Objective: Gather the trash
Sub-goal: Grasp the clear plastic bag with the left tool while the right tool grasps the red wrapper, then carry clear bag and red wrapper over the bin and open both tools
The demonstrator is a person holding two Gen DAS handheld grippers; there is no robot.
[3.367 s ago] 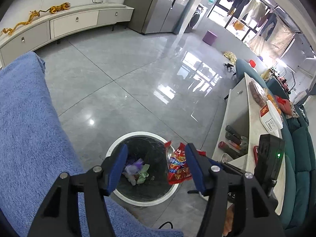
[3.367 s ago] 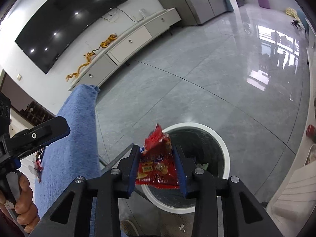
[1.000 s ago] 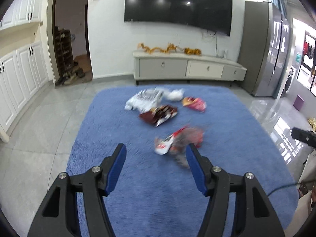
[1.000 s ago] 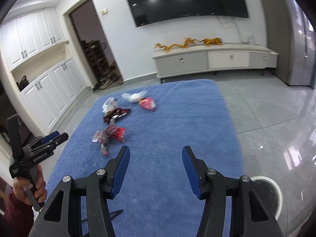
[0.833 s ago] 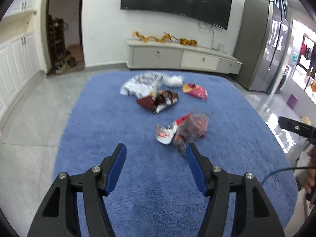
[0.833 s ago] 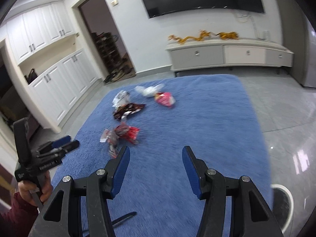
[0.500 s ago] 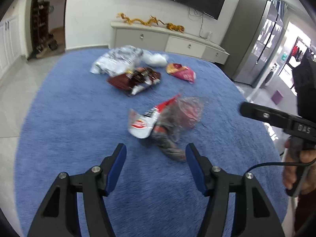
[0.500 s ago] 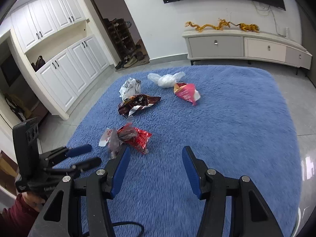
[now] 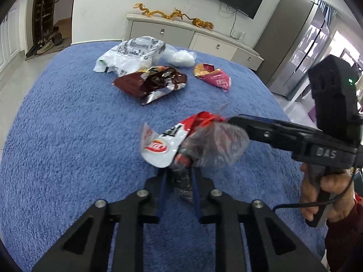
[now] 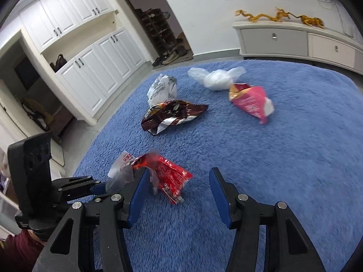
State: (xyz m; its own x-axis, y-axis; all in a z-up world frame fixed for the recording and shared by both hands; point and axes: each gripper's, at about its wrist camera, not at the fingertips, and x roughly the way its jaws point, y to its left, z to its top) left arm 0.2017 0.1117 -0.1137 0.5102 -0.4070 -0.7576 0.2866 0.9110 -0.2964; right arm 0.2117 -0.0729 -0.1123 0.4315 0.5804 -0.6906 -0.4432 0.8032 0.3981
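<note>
Wrappers lie scattered over the blue shag rug [image 9: 68, 136], and the nearest, a red and white chip bag [image 9: 172, 140] bundled with clear plastic, is pinched at its lower end between the nearly closed blue pads of the left gripper [image 9: 178, 190]. Only the left wrist view shows that pinch up close; it also takes in the right gripper [image 9: 283, 133] from the side, held in a bare hand [image 9: 329, 195] with a dark red sleeve, its tips just beside the clear plastic. The right wrist view shows the red bag from the other side, lying on the rug by the right gripper's left pad [image 10: 138, 195], with the left gripper's fingers reaching it from the lower left. The right gripper's jaws stand wide apart and hold nothing.

Farther up the rug lie a dark brown foil bag [image 9: 152, 83], a pink snack packet [image 9: 215, 77], a white printed bag [image 9: 131, 52] and a crumpled clear bag [image 9: 181, 56]. White cabinets [image 10: 90, 68] and a shoe rack [image 10: 158, 31] appear only in the right view, a steel fridge [image 9: 292, 45] only in the left.

Half a second ago the left jaws were wide with the bag lying ahead of them; now they have closed on it. Both grippers point forward and down at the rug, the right crossing in from the side.
</note>
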